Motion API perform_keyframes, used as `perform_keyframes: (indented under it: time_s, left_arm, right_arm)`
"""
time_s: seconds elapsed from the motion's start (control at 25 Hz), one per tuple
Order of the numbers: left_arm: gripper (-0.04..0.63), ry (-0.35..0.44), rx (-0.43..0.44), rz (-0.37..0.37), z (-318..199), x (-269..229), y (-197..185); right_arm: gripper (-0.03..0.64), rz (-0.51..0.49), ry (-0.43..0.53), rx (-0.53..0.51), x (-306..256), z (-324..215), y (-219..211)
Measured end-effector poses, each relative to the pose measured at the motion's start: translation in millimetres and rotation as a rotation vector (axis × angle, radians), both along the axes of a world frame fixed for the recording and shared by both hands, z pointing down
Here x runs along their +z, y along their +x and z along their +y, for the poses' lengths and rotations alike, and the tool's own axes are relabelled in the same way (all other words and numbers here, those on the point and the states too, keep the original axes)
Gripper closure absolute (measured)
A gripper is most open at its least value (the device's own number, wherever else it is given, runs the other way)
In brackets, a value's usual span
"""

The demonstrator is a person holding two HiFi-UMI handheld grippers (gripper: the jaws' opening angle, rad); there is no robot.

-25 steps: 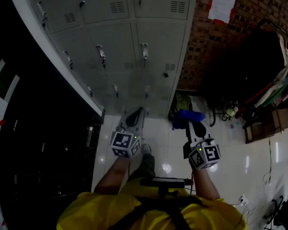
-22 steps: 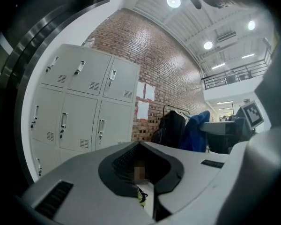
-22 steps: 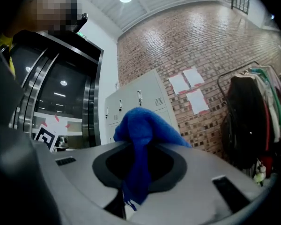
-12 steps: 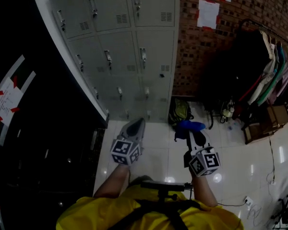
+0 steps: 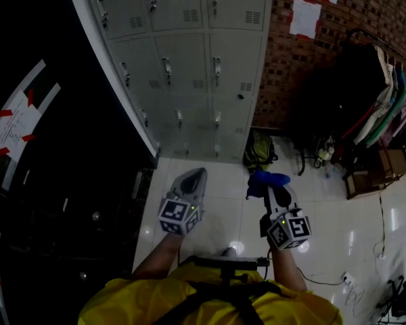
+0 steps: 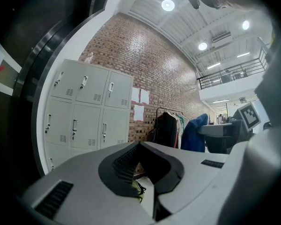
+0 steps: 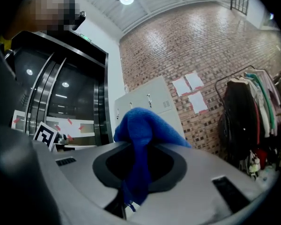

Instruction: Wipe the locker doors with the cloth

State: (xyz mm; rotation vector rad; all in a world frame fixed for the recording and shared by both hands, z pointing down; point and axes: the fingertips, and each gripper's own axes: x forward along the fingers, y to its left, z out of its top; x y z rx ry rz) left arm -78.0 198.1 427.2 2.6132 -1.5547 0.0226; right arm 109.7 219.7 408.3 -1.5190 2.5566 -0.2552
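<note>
A bank of grey lockers (image 5: 189,66) stands ahead against a brick wall, each door with a handle; it also shows in the left gripper view as lockers (image 6: 86,118). My right gripper (image 5: 271,185) is shut on a blue cloth (image 5: 267,180), which bunches over the jaws as the cloth (image 7: 143,139) and hangs down between them. My left gripper (image 5: 193,180) is shut with nothing in it. Both grippers hang at waist height, well short of the locker doors.
A clothes rack (image 5: 379,107) with hanging garments stands at the right. A green bag (image 5: 259,151) lies on the tiled floor by the lockers' right end. Paper sheets (image 5: 304,15) are taped to the brick wall. Dark glass panels (image 5: 47,181) run along the left.
The head view has tilted up and shifted, so the lockers sit lower and more to the right in the frame. Both grippers keep nearly the same place and hold.
</note>
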Motion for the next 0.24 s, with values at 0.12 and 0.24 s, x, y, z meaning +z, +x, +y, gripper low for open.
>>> perform_keyframes:
  time_s: [0.12,0.24]
  left_arm:
    - [0.600,-0.018,-0.006,-0.011,10.8,4.6,-13.9]
    - [0.600,-0.018,0.002,-0.015,23.5,6.8,-21.1]
  right_arm:
    - [0.548,0.000,-0.014,0.001,2.0,8.3,-17.4]
    - [0.548,0.011,-0.021,-0.011,5.3,22.6,-31.8]
